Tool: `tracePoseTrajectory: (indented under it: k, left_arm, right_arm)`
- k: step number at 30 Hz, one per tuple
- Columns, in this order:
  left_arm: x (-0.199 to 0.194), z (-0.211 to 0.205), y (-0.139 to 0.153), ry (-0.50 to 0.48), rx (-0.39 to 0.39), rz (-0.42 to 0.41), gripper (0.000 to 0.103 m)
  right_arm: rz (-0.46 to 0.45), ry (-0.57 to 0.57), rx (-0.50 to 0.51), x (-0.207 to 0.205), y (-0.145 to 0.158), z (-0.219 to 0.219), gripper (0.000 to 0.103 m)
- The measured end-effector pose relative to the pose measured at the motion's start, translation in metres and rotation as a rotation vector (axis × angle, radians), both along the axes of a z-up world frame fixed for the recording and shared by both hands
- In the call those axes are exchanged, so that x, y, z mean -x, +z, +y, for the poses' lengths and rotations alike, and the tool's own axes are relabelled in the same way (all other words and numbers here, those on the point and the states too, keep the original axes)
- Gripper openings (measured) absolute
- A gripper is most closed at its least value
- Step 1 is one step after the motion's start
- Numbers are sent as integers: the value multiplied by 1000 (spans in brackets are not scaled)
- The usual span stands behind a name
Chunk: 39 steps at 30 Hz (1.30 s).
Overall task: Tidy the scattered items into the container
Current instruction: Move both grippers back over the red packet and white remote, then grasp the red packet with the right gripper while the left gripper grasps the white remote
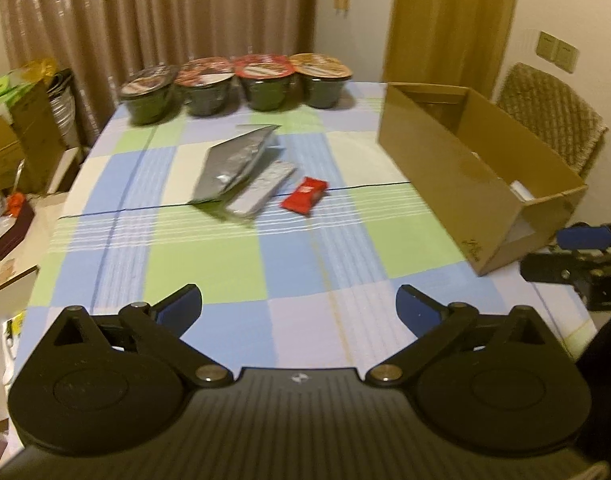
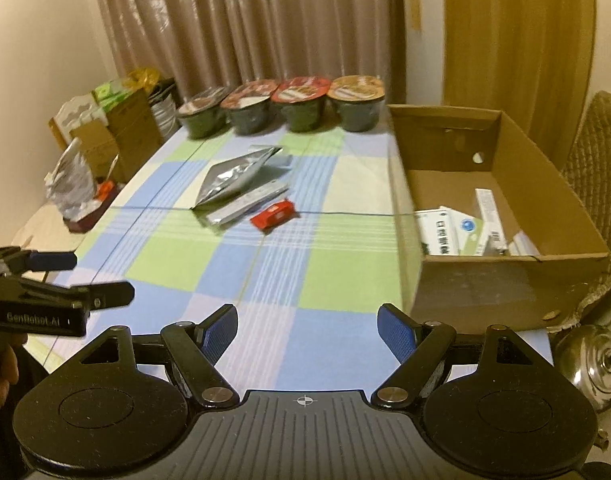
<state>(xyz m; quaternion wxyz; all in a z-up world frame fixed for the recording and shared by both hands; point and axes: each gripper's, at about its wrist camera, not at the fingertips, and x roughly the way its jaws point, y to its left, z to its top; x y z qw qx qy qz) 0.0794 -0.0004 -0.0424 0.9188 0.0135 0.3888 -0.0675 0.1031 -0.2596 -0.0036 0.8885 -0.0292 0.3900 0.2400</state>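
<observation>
Both the left gripper [image 1: 299, 306] and right gripper [image 2: 307, 330] hover with fingers wide and empty above the desk [image 1: 209, 264], because the silver pouch [image 2: 235, 176], remote [image 2: 251, 202] and red packet [image 2: 273, 213] lie mid-desk, left of the cardboard box [image 2: 485, 284].

The left claw [image 2: 71, 280], seen from the right wrist camera just left of the right claw [image 2: 307, 334], carries the white lettering "GenRobot.AI" on its black side. Ahead and right of the right claw, a white box [image 2: 441, 232] inside the cardboard container [image 2: 485, 284] bears large dark characters too blurred to read. Print on the noodle cup lids [image 2: 301, 90] is illegible.
</observation>
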Motion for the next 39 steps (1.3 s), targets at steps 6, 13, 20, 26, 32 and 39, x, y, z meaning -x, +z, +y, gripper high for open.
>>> tracePoseTrajectory:
  k: [6, 13, 20, 26, 32, 39]
  left_arm:
    - [-9, 26, -6, 32, 1, 10, 102]
    - [-44, 48, -23, -3, -15, 22, 102]
    - [-96, 62, -46, -38, -34, 16, 102]
    - [-139, 64, -71, -86, -24, 21, 101]
    - [-171, 56, -100, -197, -20, 45, 91]
    - [-205, 50, -135, -232, -31, 52, 83]
  right_arm:
    - [12, 47, 35, -6, -10, 24, 83]
    - [6, 138, 100, -36, -27, 58, 83]
    - [4, 218, 170, -88, -51, 89, 83]
    - [7, 268, 217, -131, -76, 109, 83]
    - [17, 287, 245, -166, -102, 123, 83]
    - [42, 284, 247, -192, -123, 128, 83]
